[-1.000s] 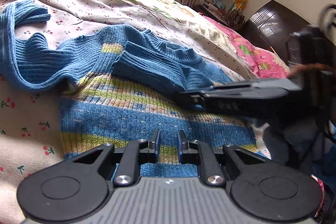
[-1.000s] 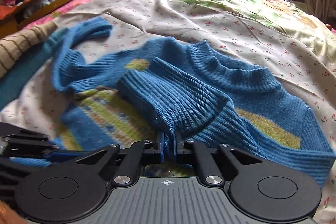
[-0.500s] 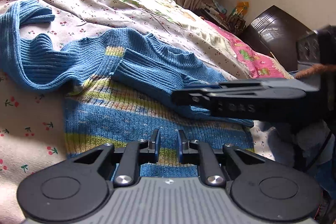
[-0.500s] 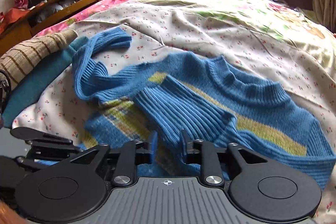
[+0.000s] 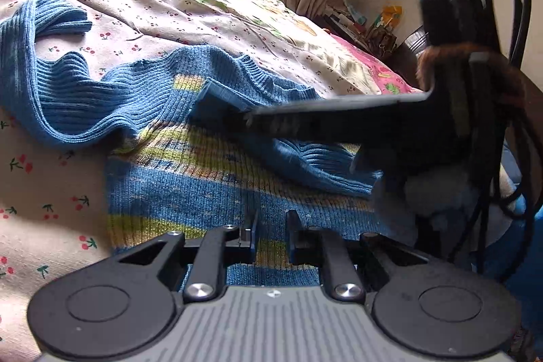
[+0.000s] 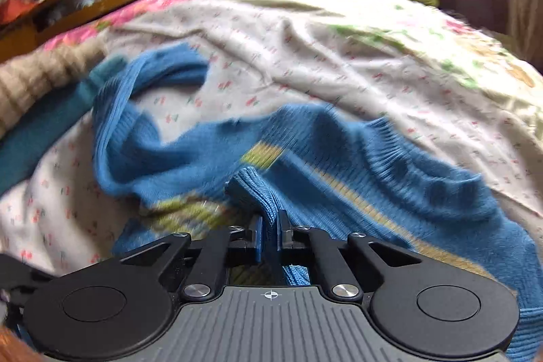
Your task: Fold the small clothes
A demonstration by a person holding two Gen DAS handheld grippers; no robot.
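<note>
We find the blue striped sweater (image 5: 176, 165) lying on the cherry-print bedsheet (image 5: 51, 192), one ribbed sleeve (image 6: 258, 192) folded across its body. The right gripper (image 6: 269, 233) has its jaws closed tight on that sleeve, a fold of knit pinched between the pads. The left gripper (image 5: 271, 236) hovers over the sweater's hem, jaws narrowly parted, with nothing visibly pinched between them.

Right gripper (image 6: 269, 228) angles down, jaws clamped tight on a ribbed blue sleeve (image 6: 258, 192). Left gripper (image 5: 270, 231) tilts down too, jaws a narrow gap apart, nothing visibly pinched between them.
</note>
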